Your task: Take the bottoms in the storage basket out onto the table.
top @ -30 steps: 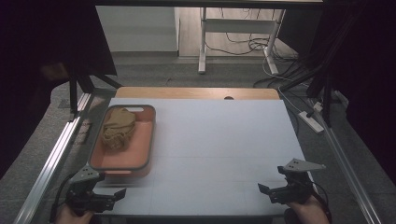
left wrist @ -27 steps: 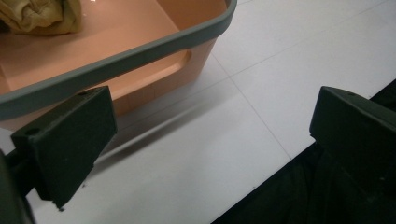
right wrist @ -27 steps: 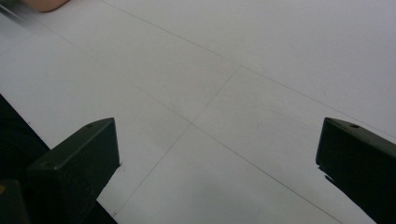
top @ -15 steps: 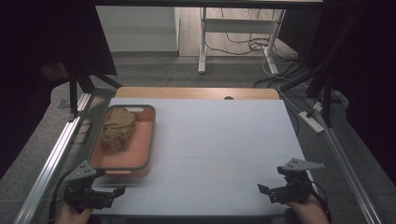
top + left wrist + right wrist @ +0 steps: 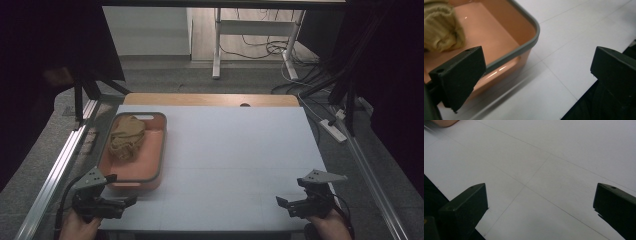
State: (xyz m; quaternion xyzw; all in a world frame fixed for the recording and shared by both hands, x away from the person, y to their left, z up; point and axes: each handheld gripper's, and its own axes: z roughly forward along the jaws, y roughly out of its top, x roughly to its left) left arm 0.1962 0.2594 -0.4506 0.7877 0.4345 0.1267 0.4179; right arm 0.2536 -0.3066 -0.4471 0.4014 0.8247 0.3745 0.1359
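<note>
Cloth (image 5: 126, 138), tan and crumpled, fills a salmon tray (image 5: 156, 165); both grippers' fingers spread, empty.

Just ahead of your left gripper (image 5: 117, 206) sits an orange tray (image 5: 157, 150) with a grey rim, holding tan cloth (image 5: 125, 137); the table (image 5: 240, 160) is white.

The right gripper (image 5: 540, 205) looks along its two black jaws, which rise from the lower left and lower right of the frame and stand wide apart with nothing between them. Behind them spreads a white table surface (image 5: 554, 157), crossed by thin seam lines that meet near the centre. At the upper left corner, a small part of an orange tray (image 5: 445, 122) shows.
</note>
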